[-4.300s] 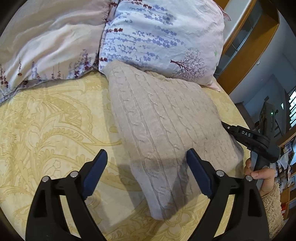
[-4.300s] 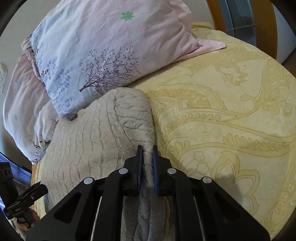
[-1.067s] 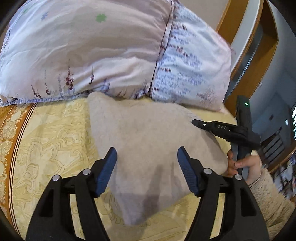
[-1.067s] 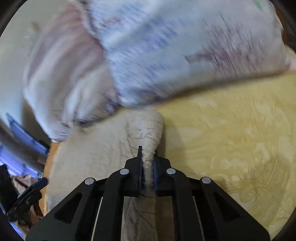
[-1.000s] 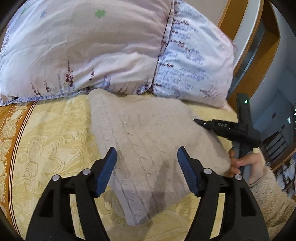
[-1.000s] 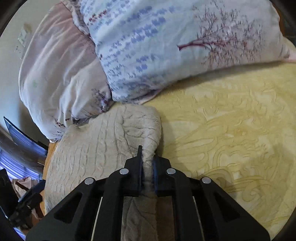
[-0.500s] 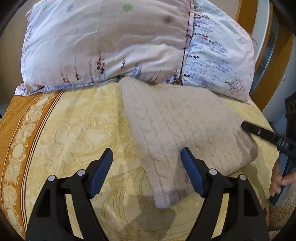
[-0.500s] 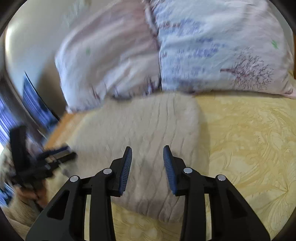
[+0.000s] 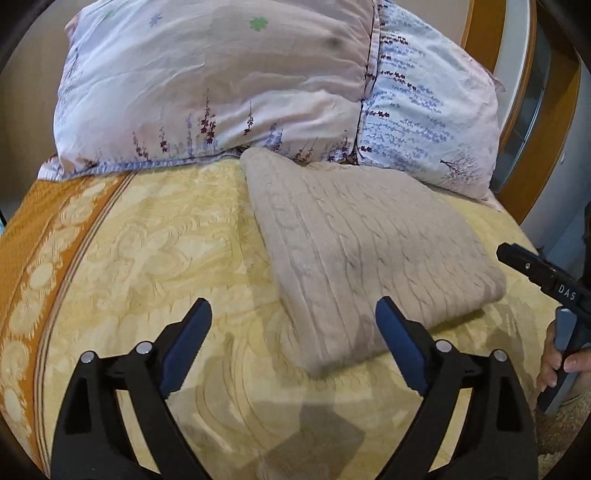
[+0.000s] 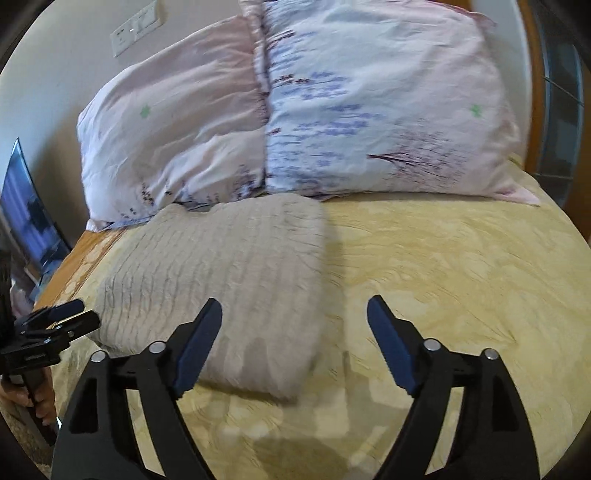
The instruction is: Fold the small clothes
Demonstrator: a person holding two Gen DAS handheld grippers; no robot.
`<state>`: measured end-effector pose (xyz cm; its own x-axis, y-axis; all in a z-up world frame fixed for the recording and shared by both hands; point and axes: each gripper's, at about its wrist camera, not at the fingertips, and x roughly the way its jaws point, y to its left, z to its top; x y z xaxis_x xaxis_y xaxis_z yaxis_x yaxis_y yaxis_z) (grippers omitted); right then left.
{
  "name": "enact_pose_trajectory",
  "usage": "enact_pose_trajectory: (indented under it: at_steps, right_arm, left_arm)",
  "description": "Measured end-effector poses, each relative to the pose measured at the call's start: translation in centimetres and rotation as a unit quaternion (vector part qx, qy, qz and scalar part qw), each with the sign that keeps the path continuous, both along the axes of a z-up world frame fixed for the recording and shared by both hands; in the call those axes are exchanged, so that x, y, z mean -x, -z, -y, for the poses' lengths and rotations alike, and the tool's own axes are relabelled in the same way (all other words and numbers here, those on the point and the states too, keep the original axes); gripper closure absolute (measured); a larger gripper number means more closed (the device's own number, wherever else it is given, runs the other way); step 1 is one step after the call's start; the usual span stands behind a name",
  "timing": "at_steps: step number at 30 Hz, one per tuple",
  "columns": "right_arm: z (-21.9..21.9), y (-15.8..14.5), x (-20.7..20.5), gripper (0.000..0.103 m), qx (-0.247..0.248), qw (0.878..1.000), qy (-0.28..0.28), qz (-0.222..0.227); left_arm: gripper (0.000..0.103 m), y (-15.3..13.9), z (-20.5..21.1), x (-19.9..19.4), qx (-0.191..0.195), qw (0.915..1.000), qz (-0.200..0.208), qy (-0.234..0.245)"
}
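A beige cable-knit sweater (image 9: 365, 254) lay folded into a thick rectangle on the bed (image 9: 147, 258), which was covered with a yellow patterned spread with an orange band along its left edge. The far end of the sweater touched the two floral pillows (image 9: 229, 85) piled at the head of the bed, one mostly pink and the other pale blue with purple sprigs and a small tree print. The near end reached toward the foot side, and one near corner lay between the tips of the left gripper (image 9: 293, 332) in its own view.

The left gripper hovered above the spread with its fingers (image 9: 184, 347) spread wide; its jaws had just been opening, and nothing was pressed between the blue pads. The right gripper (image 10: 295, 332) likewise had its fingers (image 10: 388, 343) wide apart, the jaws having just been opening, and they held nothing: the sweater's near right corner sat under and just beside the left-hand finger, while bare spread showed below the other. The right wrist view was somewhat blurred.

In the left wrist view the right gripper showed at the right edge of the bed, near the sweater's side, with a hand (image 9: 557, 354) wrapped round its handle. In the right wrist view the left gripper appeared at the left edge of the bed, close to the sweater's near left corner. A wall plate (image 10: 136, 31) was fixed above the pillows.
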<state>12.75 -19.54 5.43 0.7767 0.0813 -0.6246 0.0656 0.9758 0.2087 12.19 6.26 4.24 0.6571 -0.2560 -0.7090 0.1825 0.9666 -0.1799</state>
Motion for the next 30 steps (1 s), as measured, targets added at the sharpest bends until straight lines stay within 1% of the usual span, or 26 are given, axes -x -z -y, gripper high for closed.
enact_pose_trajectory:
  at_steps: [2, 3, 5, 7, 9, 12, 14, 16, 18, 22, 27, 30]
  right_arm:
    - [0.5, 0.1, 1.0, 0.009, 0.002, 1.000, 0.015, -0.002]
    - [0.5, 0.1, 1.3, 0.006, 0.005, 1.000, 0.020, -0.001]
    - [0.0, 0.2, 1.9, 0.005, 0.012, 1.000, 0.020, 0.001]
    - [-0.8, 0.4, 2.3, 0.001, 0.023, 0.999, 0.024, -0.010]
    - [-1.5, 0.7, 2.7, 0.001, 0.030, 0.999, 0.023, -0.016]
    - [-2.7, 1.2, 2.9, 0.001, 0.035, 0.999, 0.012, -0.024]
    - [-3.2, 1.7, 2.7, 0.001, 0.030, 0.999, 0.010, -0.038]
    - [-3.5, 2.4, 2.4, 0.001, 0.024, 0.998, 0.011, -0.057]
    - [-3.9, 2.9, 2.3, 0.001, 0.023, 0.997, 0.014, -0.069]
    - [-5.0, 3.6, 2.2, 0.001, 0.037, 0.996, 0.011, -0.084]
    - [-5.9, 4.3, 2.0, 0.001, 0.047, 0.994, 0.008, -0.098]
    - [-6.1, 4.7, 1.9, 0.001, 0.052, 0.993, 0.009, -0.109]
  left_arm:
    - [0.004, 0.0, -0.1, 0.8, 0.000, 0.9999, 0.000, -0.012]
    - [0.003, 0.0, -0.1, 1.1, -0.003, 0.9999, 0.003, -0.016]
    - [0.002, -0.1, 0.1, 1.8, -0.013, 0.9997, 0.010, -0.020]
    - [0.002, -0.1, 0.4, 2.2, -0.023, 0.9994, 0.008, -0.025]
    - [0.002, 0.3, 0.9, 2.6, -0.036, 0.9990, -0.001, -0.028]
    - [0.002, 0.9, 1.4, 2.8, -0.042, 0.9987, -0.013, -0.028]
    - [0.002, 1.4, 1.8, 2.8, -0.040, 0.9986, -0.024, -0.024]
    - [0.002, 1.9, 2.2, 2.9, -0.048, 0.9979, -0.035, -0.026]
    - [0.002, 2.2, 2.5, 2.8, -0.058, 0.9972, -0.039, -0.027]
    - [0.002, 2.9, 3.1, 2.6, -0.073, 0.9955, -0.054, -0.028]
    - [0.002, 3.6, 3.5, 2.6, -0.078, 0.9944, -0.066, -0.027]
    - [0.002, 4.1, 3.8, 2.5, -0.096, 0.9927, -0.067, -0.028]
